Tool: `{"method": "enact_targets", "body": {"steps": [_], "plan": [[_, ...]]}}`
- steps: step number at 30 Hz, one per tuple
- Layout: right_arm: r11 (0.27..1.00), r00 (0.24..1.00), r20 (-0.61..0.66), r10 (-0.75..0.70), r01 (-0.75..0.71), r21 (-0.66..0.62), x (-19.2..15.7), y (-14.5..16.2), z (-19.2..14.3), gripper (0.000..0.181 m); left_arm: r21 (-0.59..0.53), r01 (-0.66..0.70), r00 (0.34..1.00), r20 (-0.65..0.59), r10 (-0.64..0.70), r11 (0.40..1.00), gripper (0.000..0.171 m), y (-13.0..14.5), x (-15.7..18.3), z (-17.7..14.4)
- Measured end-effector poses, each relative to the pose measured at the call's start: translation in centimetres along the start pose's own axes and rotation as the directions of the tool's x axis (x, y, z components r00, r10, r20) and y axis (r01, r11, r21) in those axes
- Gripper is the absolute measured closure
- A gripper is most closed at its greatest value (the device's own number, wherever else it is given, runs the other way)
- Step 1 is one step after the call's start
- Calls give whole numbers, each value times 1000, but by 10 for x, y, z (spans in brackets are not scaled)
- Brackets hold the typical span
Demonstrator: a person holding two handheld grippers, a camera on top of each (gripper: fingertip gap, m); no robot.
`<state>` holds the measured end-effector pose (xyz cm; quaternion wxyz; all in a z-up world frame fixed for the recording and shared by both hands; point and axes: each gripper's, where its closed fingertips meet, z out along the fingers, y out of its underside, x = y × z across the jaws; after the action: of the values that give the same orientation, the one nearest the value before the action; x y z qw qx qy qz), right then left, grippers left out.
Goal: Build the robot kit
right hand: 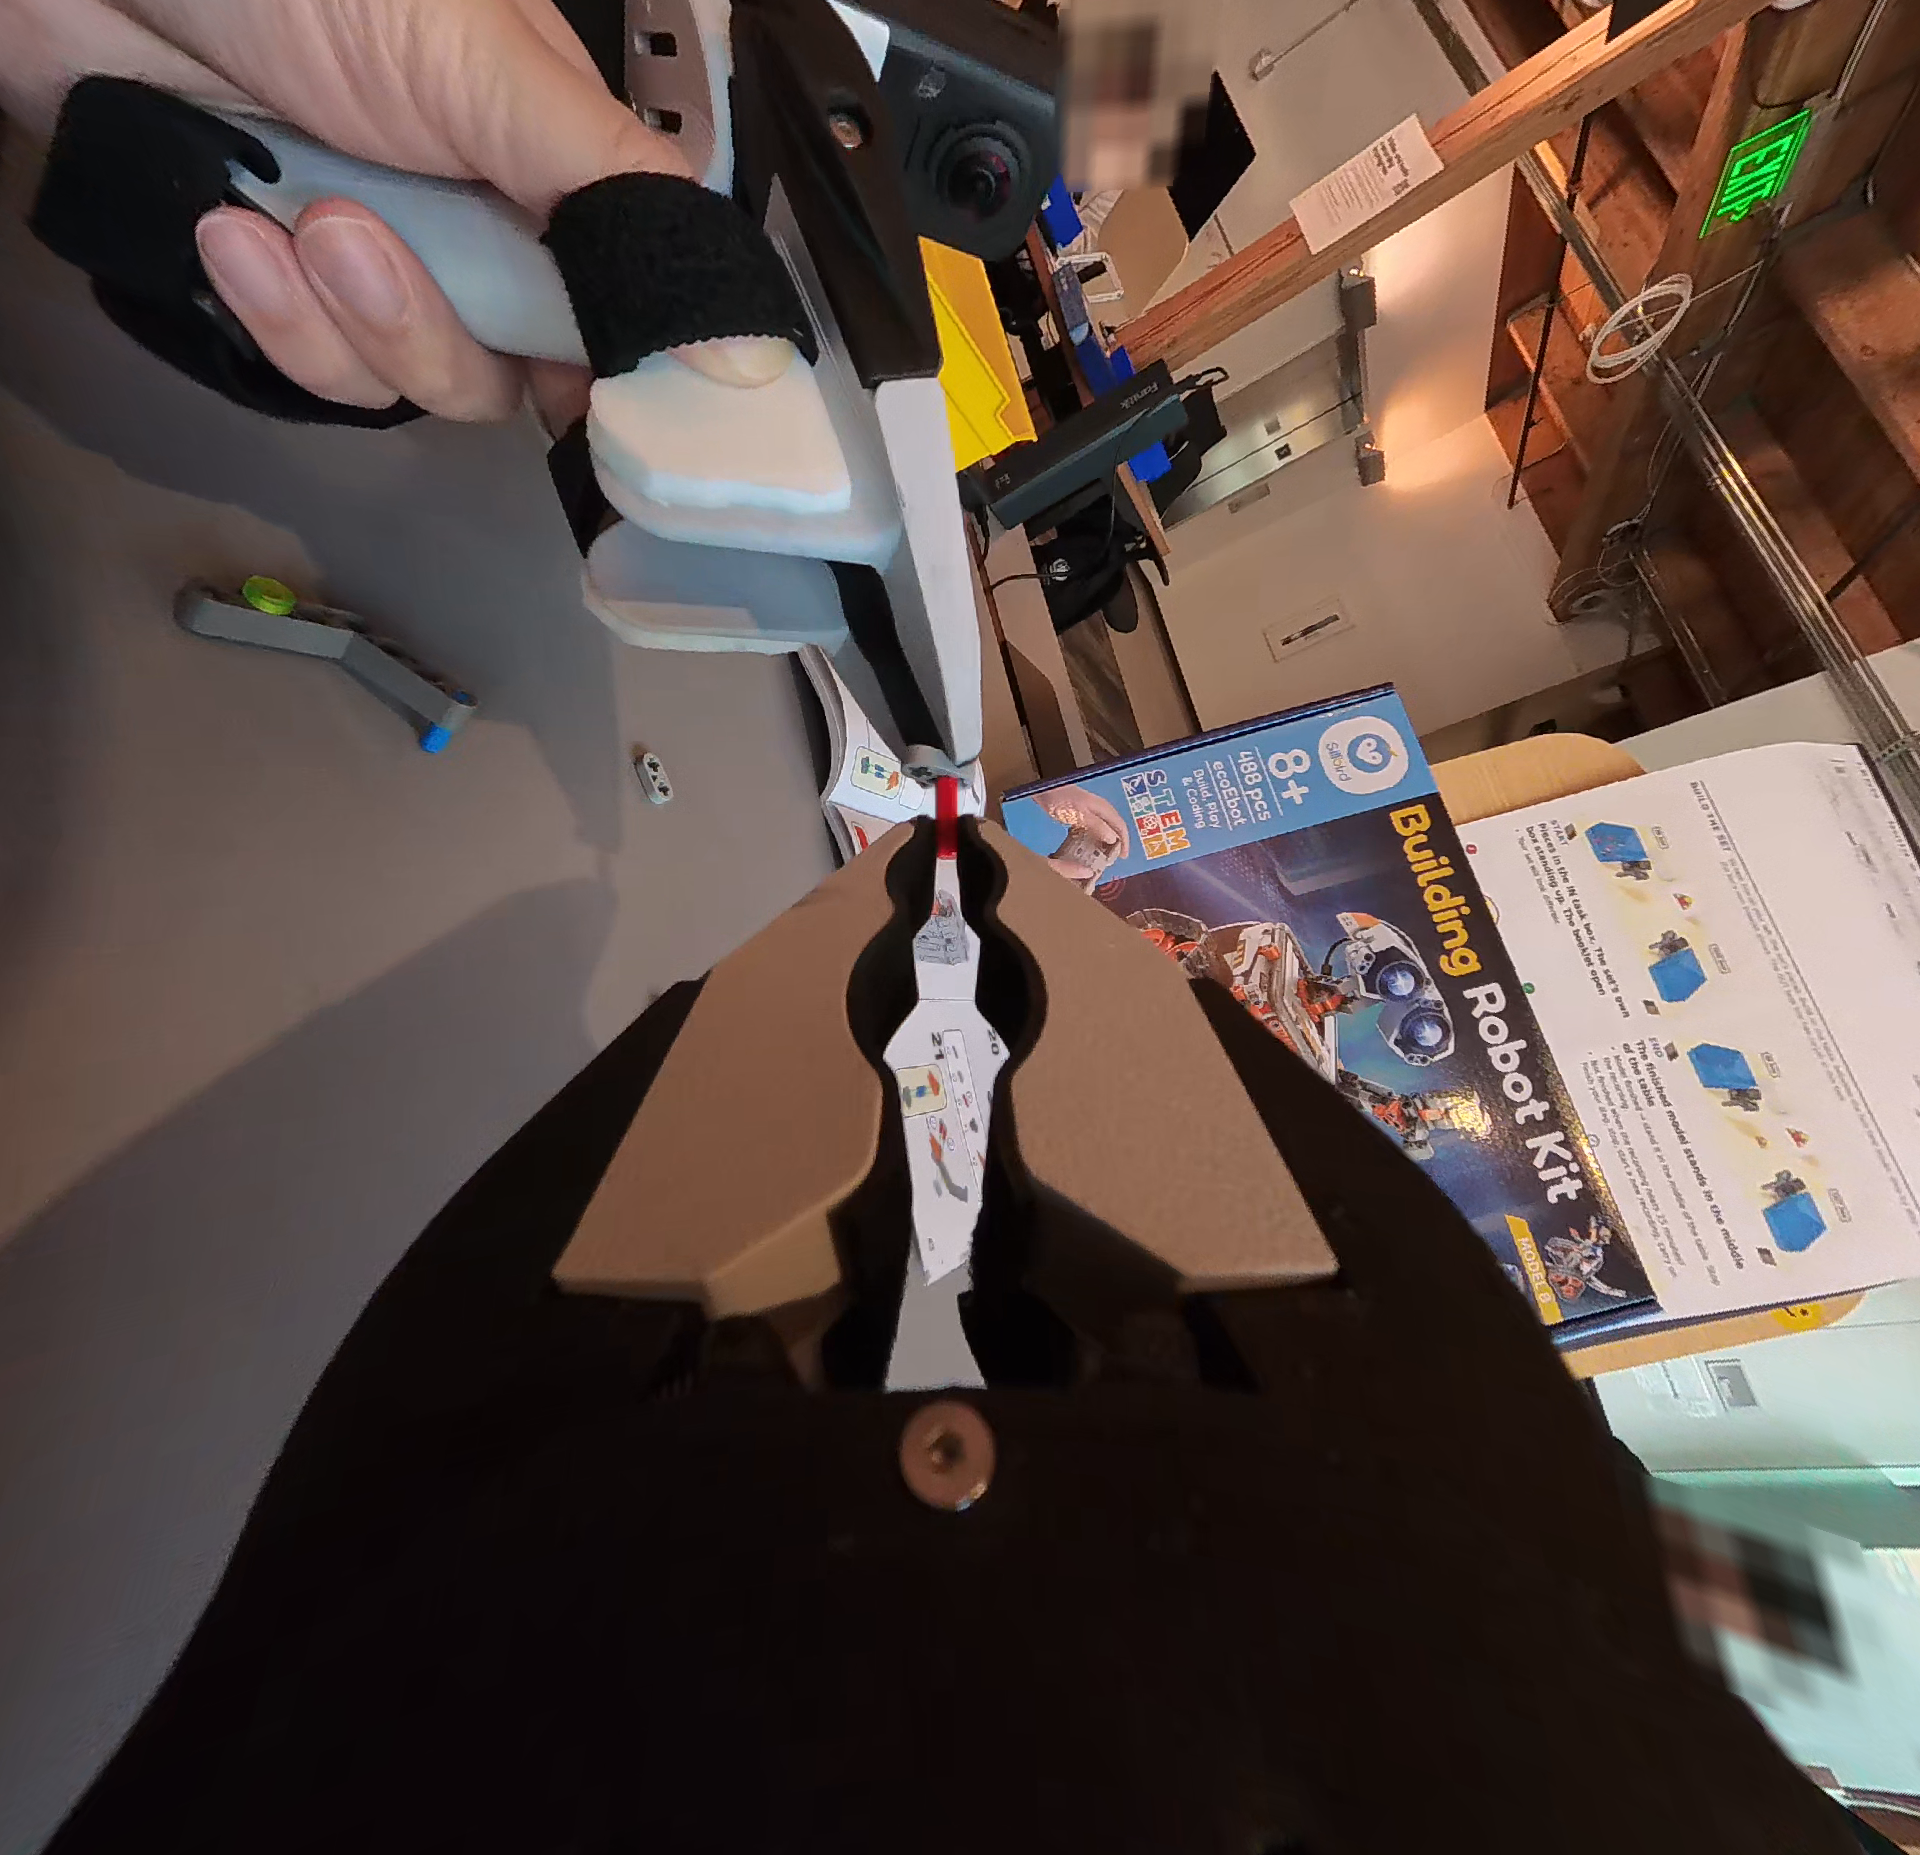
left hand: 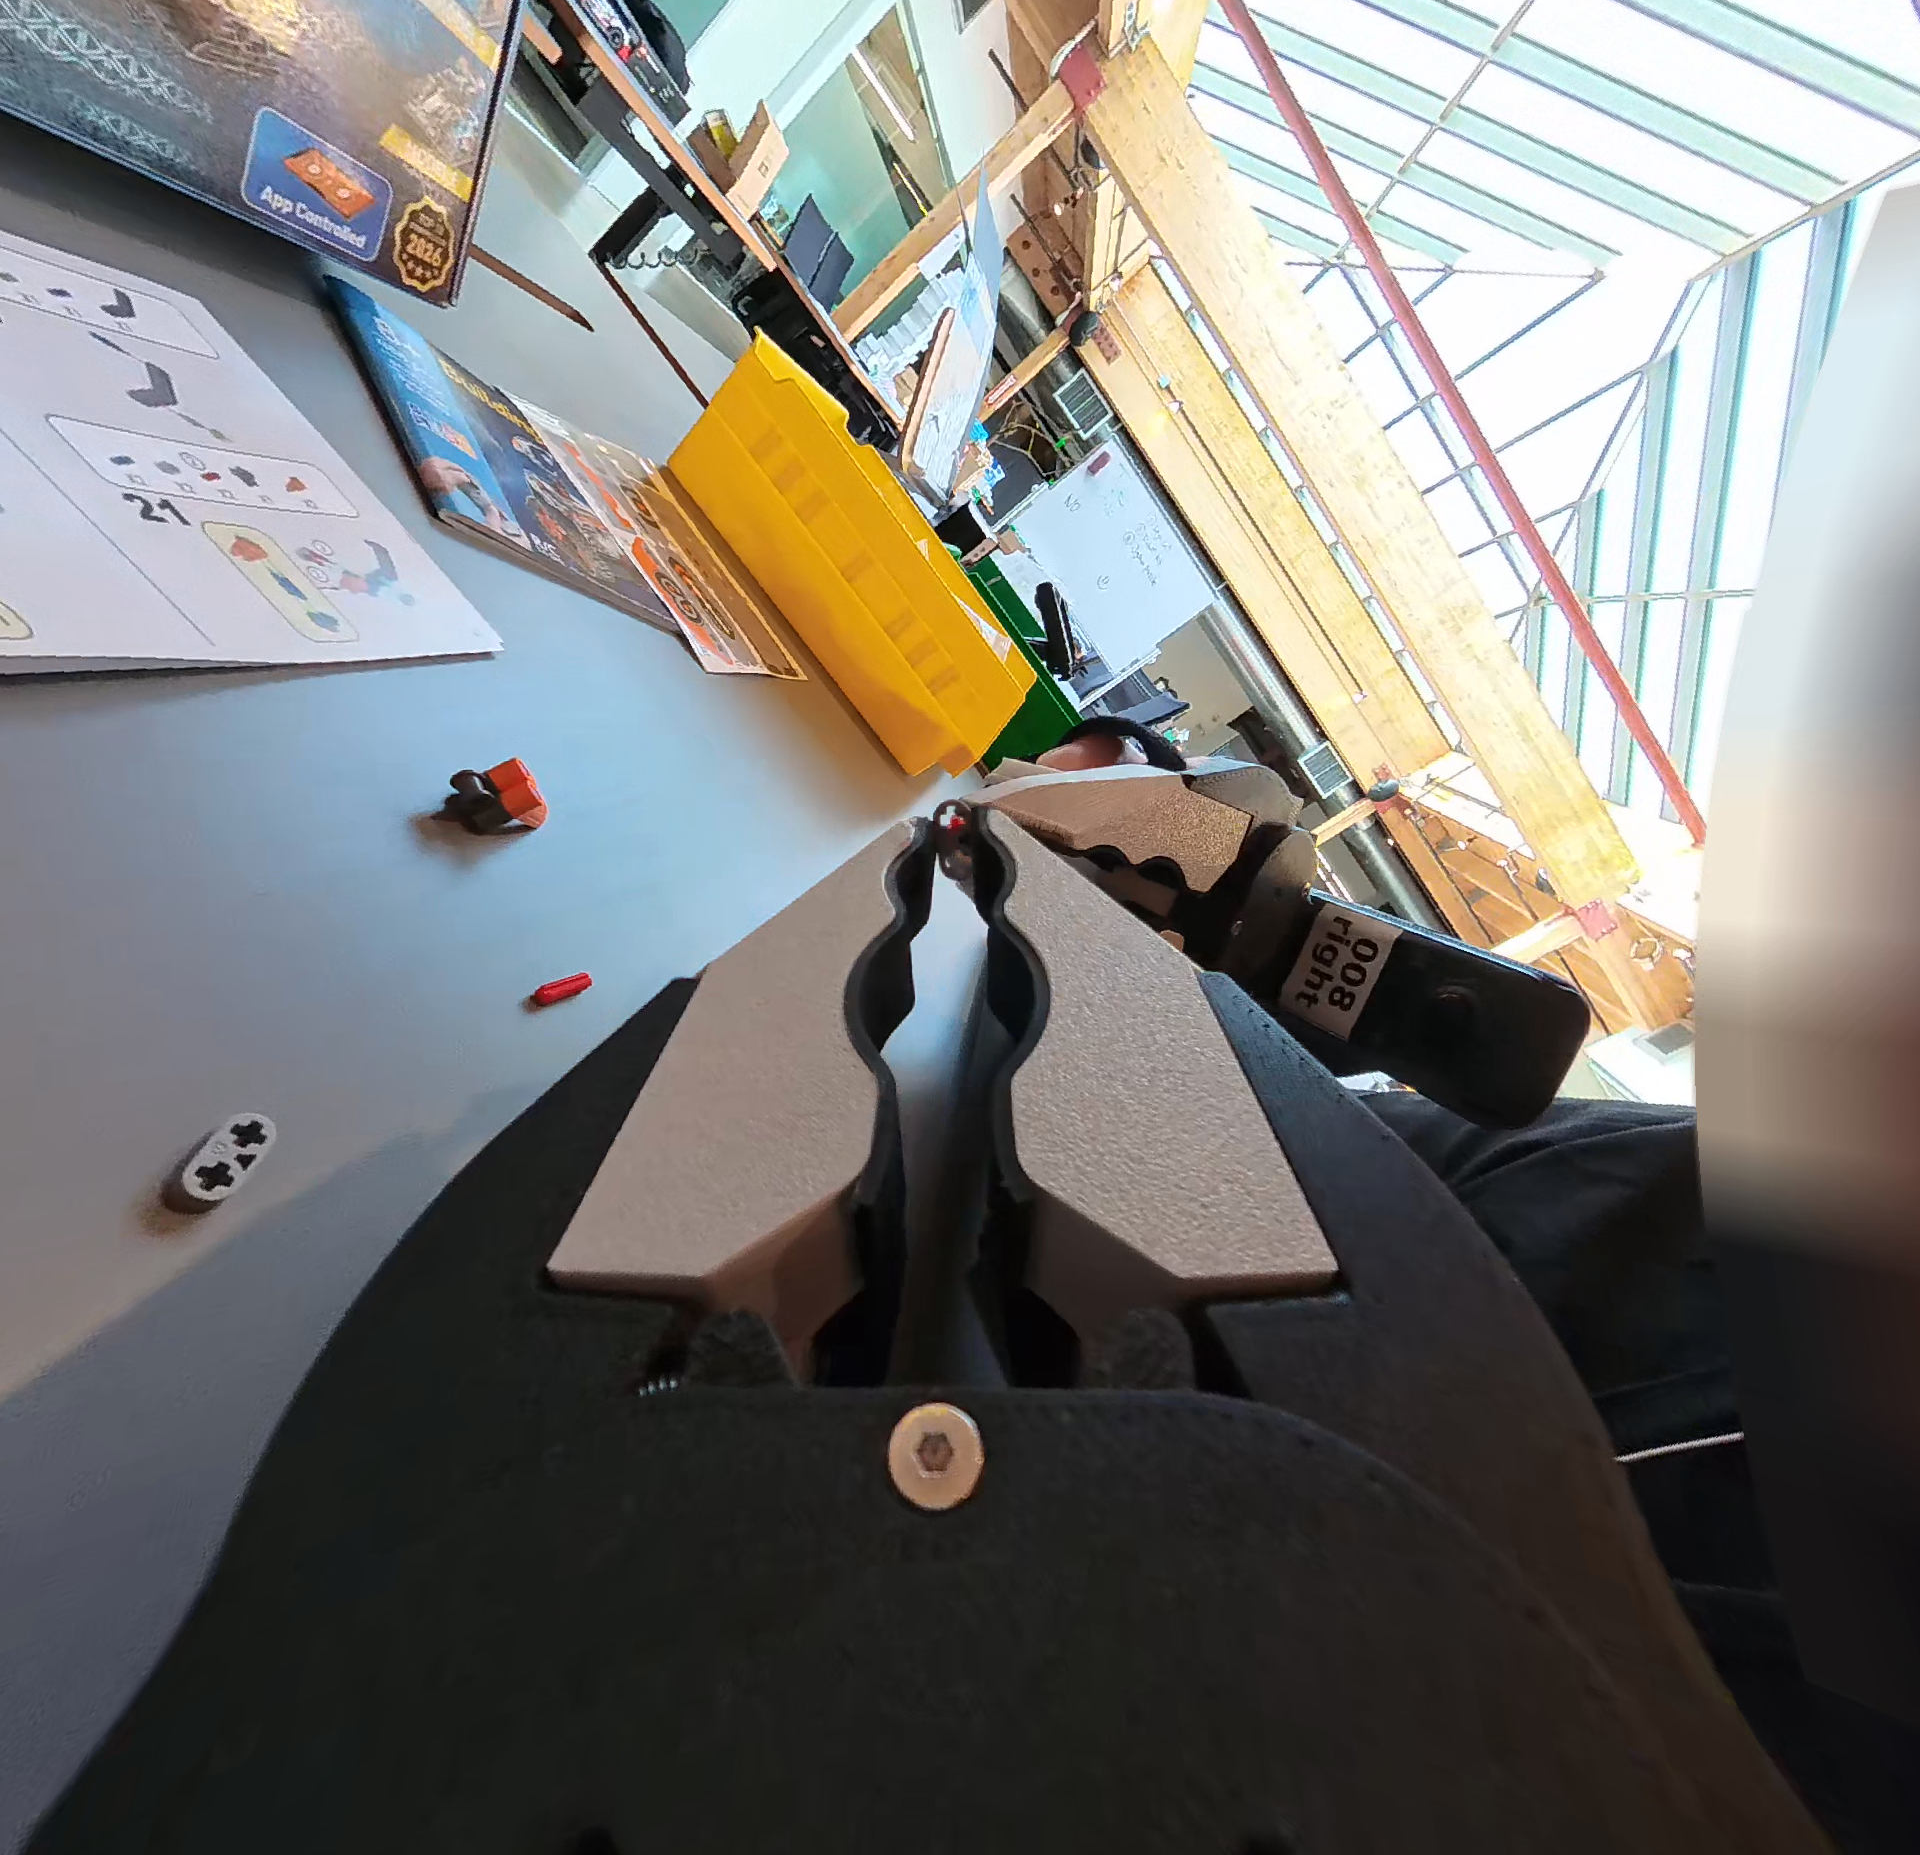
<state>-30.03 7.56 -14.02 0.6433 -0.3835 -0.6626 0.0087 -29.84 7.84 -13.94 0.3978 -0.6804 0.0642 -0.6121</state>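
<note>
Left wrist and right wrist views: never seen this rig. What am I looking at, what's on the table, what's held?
No robot here: a person holds a hand-operated claw in each hand, and each claw carries a camera looking along its two fingers.

In the left wrist view, the left claw pinches a small grey connector piece. The other claw enters from the right.

In the right wrist view, the right claw grips a red pin, whose tip meets that grey piece. The person's hand shows at top left.

On the grey table: an open instruction booklet, a loose red pin, an orange and grey piece, a grey link, a yellow bin.
</note>
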Motion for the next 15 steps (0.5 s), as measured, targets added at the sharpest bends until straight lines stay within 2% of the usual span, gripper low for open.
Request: {"method": "enact_targets", "body": {"steps": [15], "plan": [[993,995,-46,-88,84,-88,0,6,4,178,13,51,999,6,-51,999,167,0,-6,2]]}}
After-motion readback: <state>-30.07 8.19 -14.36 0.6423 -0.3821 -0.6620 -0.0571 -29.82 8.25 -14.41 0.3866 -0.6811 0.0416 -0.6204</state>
